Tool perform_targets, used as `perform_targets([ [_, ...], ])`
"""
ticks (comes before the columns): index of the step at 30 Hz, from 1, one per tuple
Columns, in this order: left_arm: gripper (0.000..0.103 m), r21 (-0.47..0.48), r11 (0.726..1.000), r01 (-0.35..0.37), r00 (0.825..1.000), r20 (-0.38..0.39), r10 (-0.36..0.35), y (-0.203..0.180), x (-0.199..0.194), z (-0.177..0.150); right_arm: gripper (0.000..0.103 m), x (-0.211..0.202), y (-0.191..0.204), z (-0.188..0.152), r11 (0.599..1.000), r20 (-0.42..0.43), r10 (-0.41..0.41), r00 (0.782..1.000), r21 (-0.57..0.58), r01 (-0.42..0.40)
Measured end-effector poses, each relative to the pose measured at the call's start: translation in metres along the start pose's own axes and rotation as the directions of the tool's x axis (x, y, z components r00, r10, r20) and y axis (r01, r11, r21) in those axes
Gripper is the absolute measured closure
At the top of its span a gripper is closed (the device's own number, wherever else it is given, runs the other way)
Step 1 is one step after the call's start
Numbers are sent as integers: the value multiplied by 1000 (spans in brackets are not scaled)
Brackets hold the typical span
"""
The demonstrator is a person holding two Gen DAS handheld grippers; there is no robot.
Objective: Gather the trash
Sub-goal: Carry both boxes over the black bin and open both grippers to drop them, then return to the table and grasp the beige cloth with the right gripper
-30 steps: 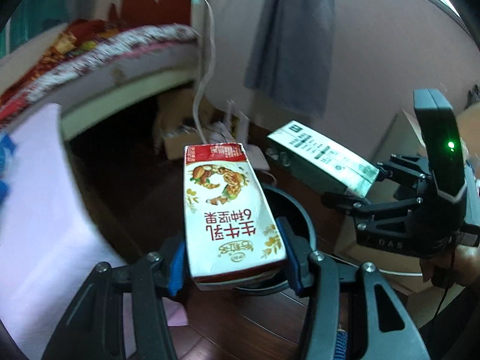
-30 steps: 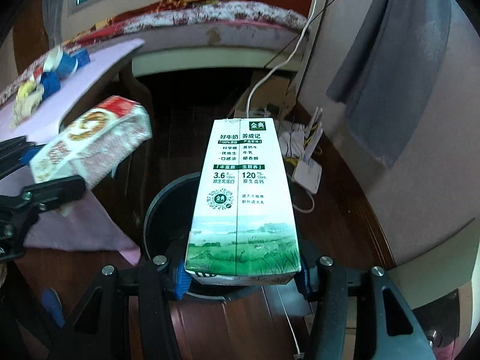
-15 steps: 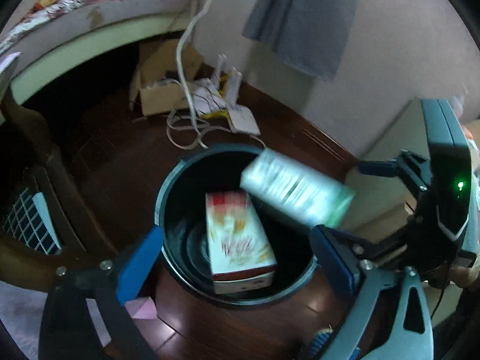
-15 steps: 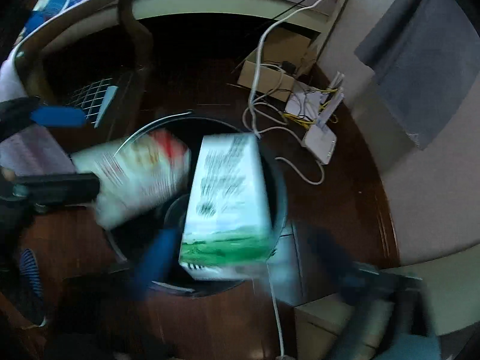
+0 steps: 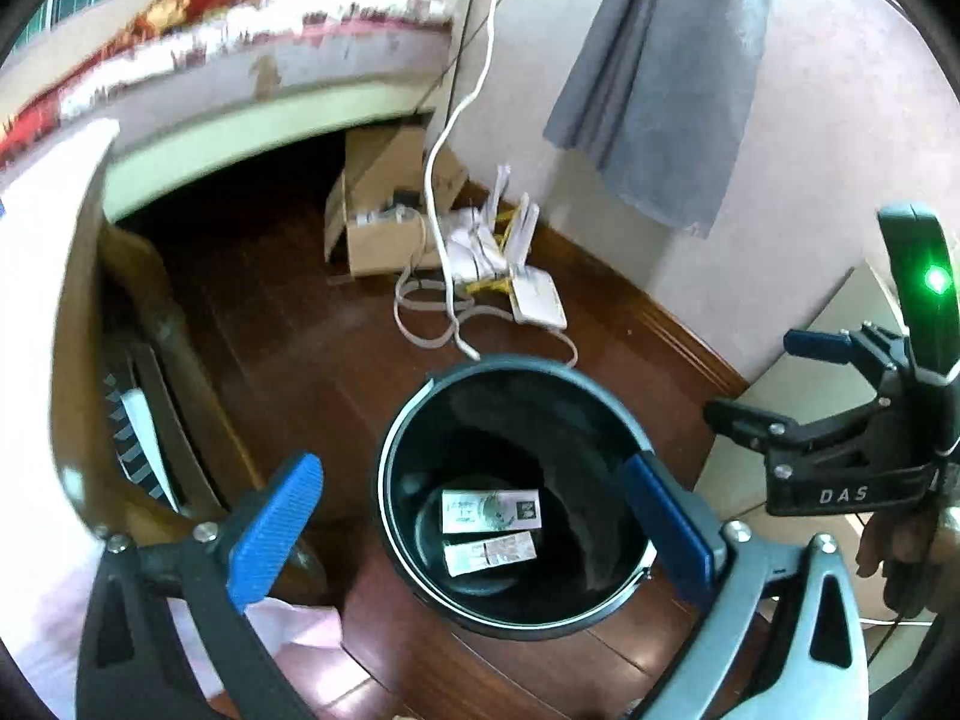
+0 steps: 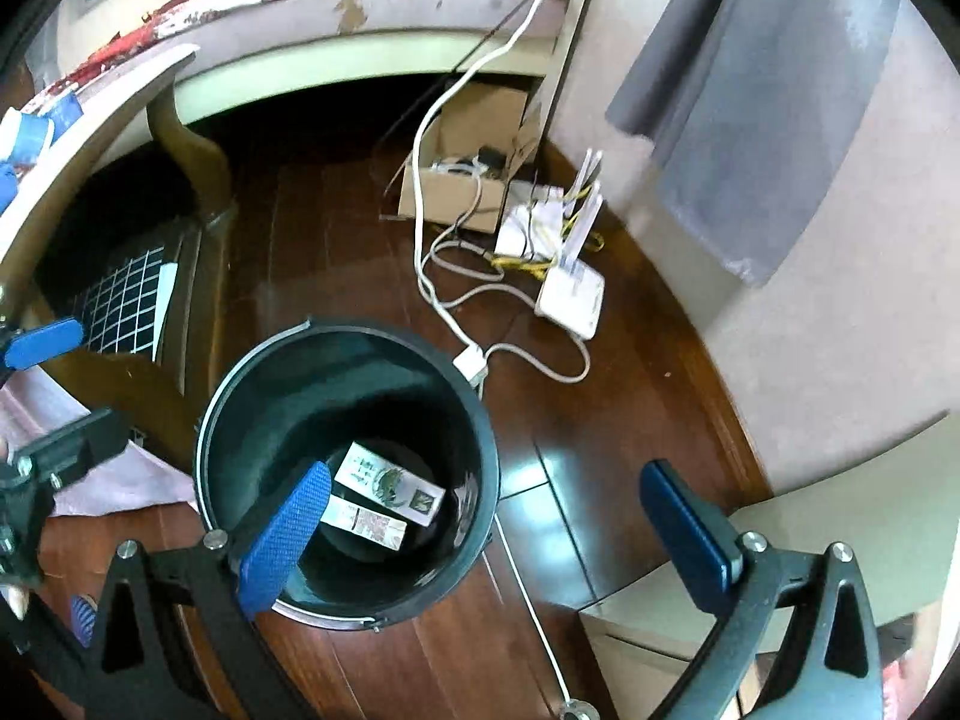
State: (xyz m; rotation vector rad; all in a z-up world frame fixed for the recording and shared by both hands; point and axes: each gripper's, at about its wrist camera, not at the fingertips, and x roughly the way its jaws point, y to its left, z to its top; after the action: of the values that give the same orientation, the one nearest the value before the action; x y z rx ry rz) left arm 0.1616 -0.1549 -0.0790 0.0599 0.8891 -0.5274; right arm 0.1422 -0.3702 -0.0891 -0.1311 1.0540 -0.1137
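**Desk:** What does the shot show?

**Photographer:** Two cartons lie side by side at the bottom of a dark round bin [image 5: 516, 372] on a wooden floor [image 5: 312, 348], seen from above. One, a milk carton [image 5: 491, 510], shows a green-and-white printed face; the other carton [image 5: 489, 552] lies just beside it, nearer the camera.

**Desk:** And the tools?

**Photographer:** The left gripper [image 5: 474, 516] hangs over the bin's mouth, its blue pads spread wide, nothing between them. The right gripper [image 6: 486, 522] is likewise splayed and empty, one pad over the bin, the other over bare floor. Both sets of jaws have just been opening.

**Desk:** So the job's finished?

**Photographer:** This pair is binned. More may be waiting: at the left edge of the right camera's view a few small blue-and-white things [image 6: 36, 126] sit on a tabletop [image 6: 120, 81]. They could be scraps, but they are too blurred and squeezed at the lens edge to call.

**Desk:** Anything else nearby?

**Photographer:** A router [image 6: 570, 300], loose cables and a cardboard box [image 6: 462, 192] beyond the bin, by the wall.
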Motion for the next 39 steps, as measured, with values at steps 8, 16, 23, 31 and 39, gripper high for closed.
perform_targets([
  [8, 1, 21, 999, -33, 993, 118, 30, -3, -54, 19, 0, -45, -4, 5, 998, 64, -53, 997, 21, 52],
  [16, 1, -13, 988, -153, 971, 182, 153, 35, -106, 10, 0, -78, 42, 19, 998, 132, 19, 991, -59, -11],
  [23, 1, -137, 949, -284, 930, 201, 307, 114, -153, -12, 0, -108, 114, 47, 982, 216, 153, 964, -141, -124],
  [31, 1, -248, 877, -411, 867, 191, 460, 201, -195, -40, 0, -120, 227, 74, 932, 219, 309, 926, -262, -249],
  [39, 1, -333, 811, -482, 817, 165, 553, 273, -227, -72, 0, -139, 340, 90, 860, 240, 446, 862, -381, -339],
])
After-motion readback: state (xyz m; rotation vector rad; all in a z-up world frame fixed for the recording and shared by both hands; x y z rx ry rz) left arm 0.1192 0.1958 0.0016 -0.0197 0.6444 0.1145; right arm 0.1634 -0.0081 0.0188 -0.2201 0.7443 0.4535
